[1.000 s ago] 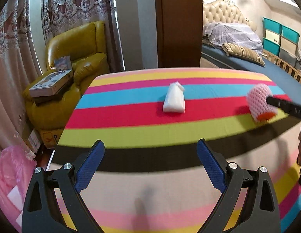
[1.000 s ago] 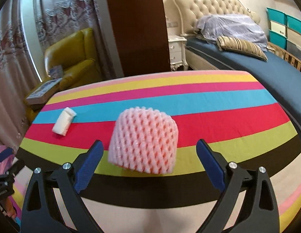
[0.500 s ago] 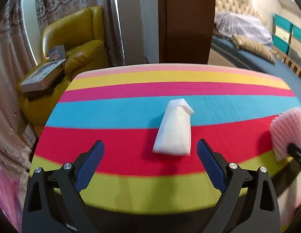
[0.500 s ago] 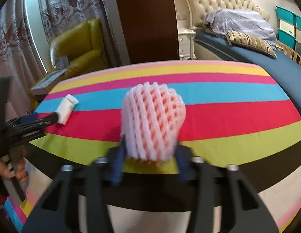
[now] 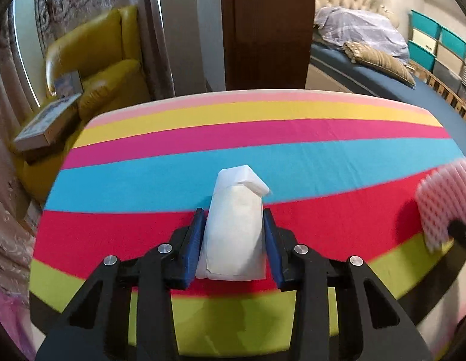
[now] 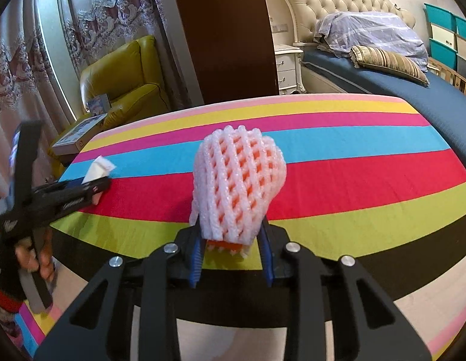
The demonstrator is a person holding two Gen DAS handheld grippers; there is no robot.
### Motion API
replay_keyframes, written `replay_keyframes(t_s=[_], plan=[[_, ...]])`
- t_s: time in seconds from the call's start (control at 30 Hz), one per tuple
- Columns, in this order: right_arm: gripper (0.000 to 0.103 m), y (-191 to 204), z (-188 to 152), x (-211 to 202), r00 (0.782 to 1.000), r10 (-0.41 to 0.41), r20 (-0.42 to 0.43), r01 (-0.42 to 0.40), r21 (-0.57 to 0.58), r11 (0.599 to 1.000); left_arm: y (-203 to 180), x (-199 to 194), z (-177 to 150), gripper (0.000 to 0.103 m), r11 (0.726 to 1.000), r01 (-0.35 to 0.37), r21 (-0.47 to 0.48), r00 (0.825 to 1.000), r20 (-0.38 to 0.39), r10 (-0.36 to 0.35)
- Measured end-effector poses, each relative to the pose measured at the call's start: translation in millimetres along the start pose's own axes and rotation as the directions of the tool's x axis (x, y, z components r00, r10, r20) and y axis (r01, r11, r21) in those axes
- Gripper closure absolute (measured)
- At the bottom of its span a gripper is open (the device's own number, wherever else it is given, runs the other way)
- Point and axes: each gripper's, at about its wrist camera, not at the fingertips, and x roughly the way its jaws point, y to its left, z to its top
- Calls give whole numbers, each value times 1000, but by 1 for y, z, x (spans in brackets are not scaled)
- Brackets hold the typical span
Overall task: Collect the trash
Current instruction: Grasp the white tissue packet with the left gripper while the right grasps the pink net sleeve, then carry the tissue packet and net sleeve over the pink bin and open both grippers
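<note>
While the striped bench carries both items, the white packet lies on the red stripe, clamped by the left tongs, whose jaws have just closed on it. The pink foam net is gripped at its near end by the right tongs, likewise just closed.
</note>
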Motion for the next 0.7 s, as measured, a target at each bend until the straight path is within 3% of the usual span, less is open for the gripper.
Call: replay_keyframes(t_s=[0.2,0.4,0.7], plan=[[73,13,-6,-8,1000,-23,-19,21,-83,996,6,-37,-35,67,1000,-7,2,999,44,6],[73,37,-34,-43,998,45,-32,-49,-174,984,-1,-85,-73,67,999,22,25,993,117,-25],[73,63,-81,-108,993,115,24,-104,-275,956,2,-154,-135,67,998,50,-22,975,216,-44]])
